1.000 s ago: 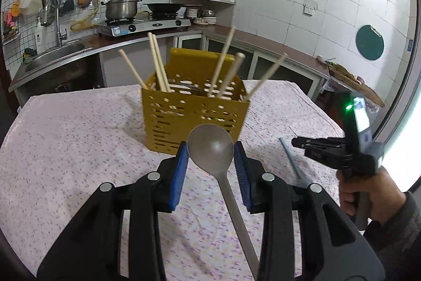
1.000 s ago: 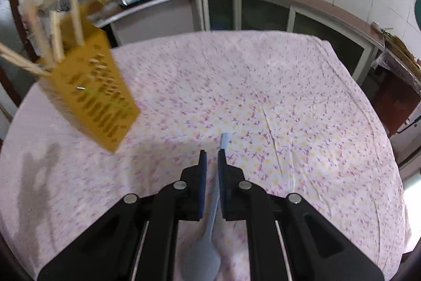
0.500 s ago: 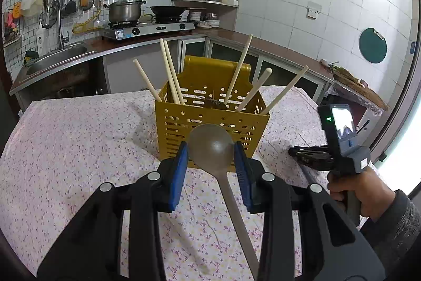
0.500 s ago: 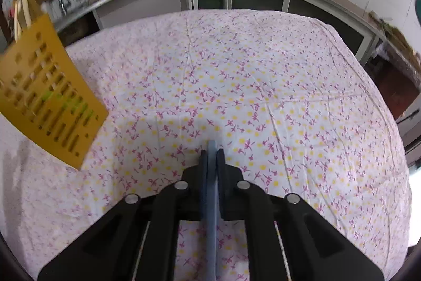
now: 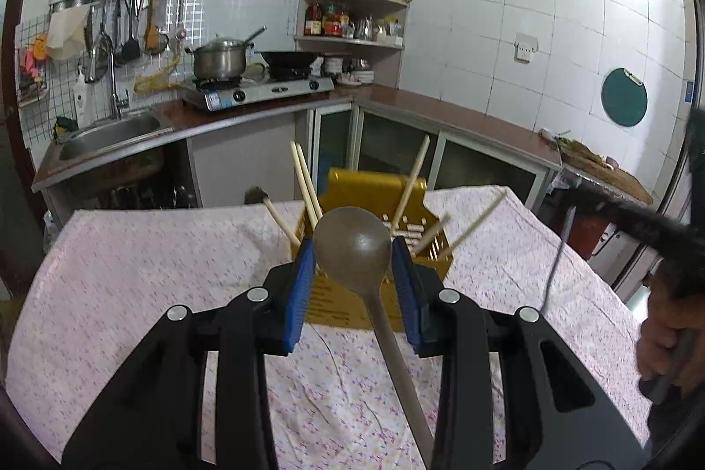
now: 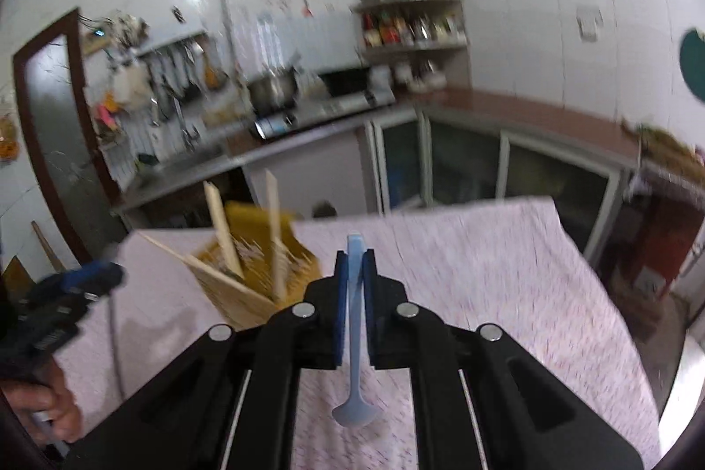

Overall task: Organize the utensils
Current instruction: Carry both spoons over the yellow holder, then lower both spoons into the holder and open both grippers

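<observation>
both utensils are being carried: left gripper [image 5: 352,249] is clenching the metal spoon [image 5: 354,245] by its bowl and right gripper [image 6: 354,272] the blue spoon [image 6: 354,338], next i think each needs lowering handle-down into the yellow basket [image 5: 379,188] at frame centre, btw. the chopsticks [image 5: 304,183].

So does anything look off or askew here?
One oddity: the left gripper holds the metal spoon by its bowl, with the handle trailing back toward the camera. The right gripper clamps the blue spoon by its handle. The chopsticks splay loosely in the yellow holder. Nothing is spilled.

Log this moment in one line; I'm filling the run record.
left gripper: shut on grey metal spoon | right gripper: shut on light-blue plastic spoon | both lifted near yellow perforated basket
</observation>
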Demonstrator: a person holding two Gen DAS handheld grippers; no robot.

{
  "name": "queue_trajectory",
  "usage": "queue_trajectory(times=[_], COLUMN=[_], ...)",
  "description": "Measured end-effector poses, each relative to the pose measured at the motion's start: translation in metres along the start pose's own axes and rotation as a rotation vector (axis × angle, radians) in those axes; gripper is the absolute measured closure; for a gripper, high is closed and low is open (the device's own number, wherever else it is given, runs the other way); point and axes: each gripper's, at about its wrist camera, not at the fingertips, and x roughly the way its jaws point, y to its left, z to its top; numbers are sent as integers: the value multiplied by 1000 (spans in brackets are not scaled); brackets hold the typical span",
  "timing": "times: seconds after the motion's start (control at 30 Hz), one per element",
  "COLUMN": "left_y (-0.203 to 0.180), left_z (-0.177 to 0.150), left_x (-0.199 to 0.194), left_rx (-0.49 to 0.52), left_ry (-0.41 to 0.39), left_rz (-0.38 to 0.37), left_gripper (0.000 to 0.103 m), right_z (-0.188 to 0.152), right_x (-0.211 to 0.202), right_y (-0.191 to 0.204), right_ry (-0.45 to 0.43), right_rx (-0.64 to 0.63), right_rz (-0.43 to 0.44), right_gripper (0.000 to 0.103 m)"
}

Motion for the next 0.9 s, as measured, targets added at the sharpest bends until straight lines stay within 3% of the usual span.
queue_trajectory(times=[0.23,0.5,0.9], left_y=[7,16,23], left_z=[40,101,120], left_x=[-4,25,101], left_rx=[25,41,66], left_ry=[-63,-133,-195], left_rz=[27,85,155], left_gripper=[69,69,69], right_z=[44,90,85], right_x=[-21,-14,60], right_y=[34,78,92], right_ry=[-89,-162,-124], right_rx=[-47,-96,-94], right_rz=[22,66,71], right_gripper=[96,96,96])
